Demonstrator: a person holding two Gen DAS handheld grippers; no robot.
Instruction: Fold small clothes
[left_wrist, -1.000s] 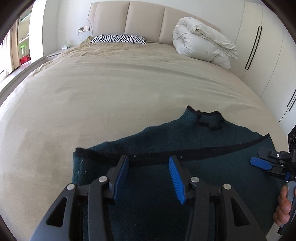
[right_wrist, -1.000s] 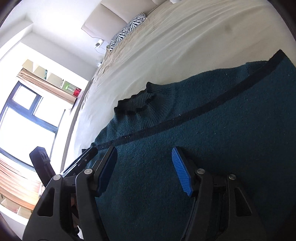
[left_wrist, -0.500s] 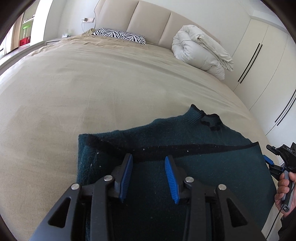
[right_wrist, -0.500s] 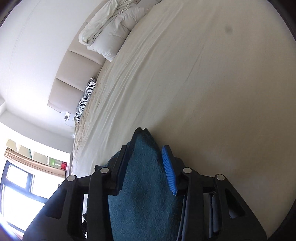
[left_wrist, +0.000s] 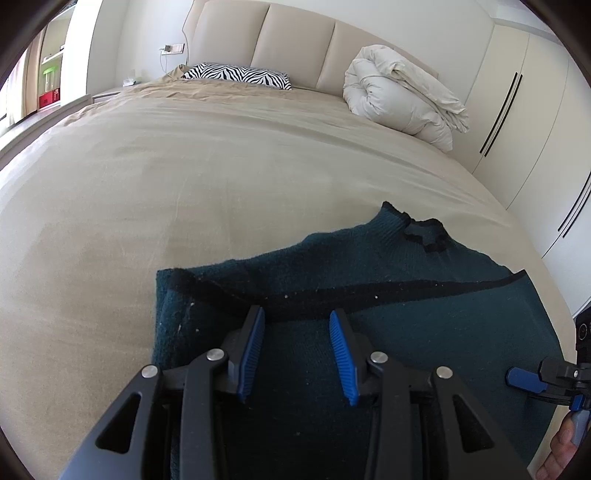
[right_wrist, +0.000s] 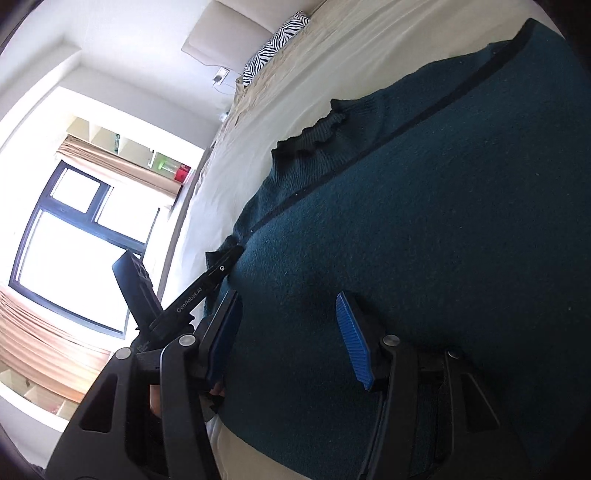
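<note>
**Teal sweater lies flat at the near edge of the bed**

While both tools hang above it, the teal sweater (left_wrist: 388, 295) lies spread on the near part of the bed (left_wrist: 184, 177), its frilled collar pointing toward the far side and a thin black line running across the knit. The only writing that can be read is "GenRobot.AI", printed in white on the arm of the left tool (right_wrist: 207, 284) as the right wrist view shows it.

Seen in its own view, the left tool (left_wrist: 297, 350) has its blue pads spread, nothing between them, over the sweater's near left part. Its jaws have just been closing a little. The right tool (right_wrist: 291, 336) also stands spread above the knit, gripping nothing, and its jaws have just been opening.

A tan sheet covers the bed. At the far end stand a padded beige headboard (left_wrist: 295, 40), a zebra-print pillow (left_wrist: 236, 74) and a rolled white duvet (left_wrist: 402, 99). White wardrobe doors (left_wrist: 517, 122) with dark handles line the right wall. On the left are a black-framed window (right_wrist: 74, 236) with tan curtains, and shelves holding green and red things too small to tell.
</note>
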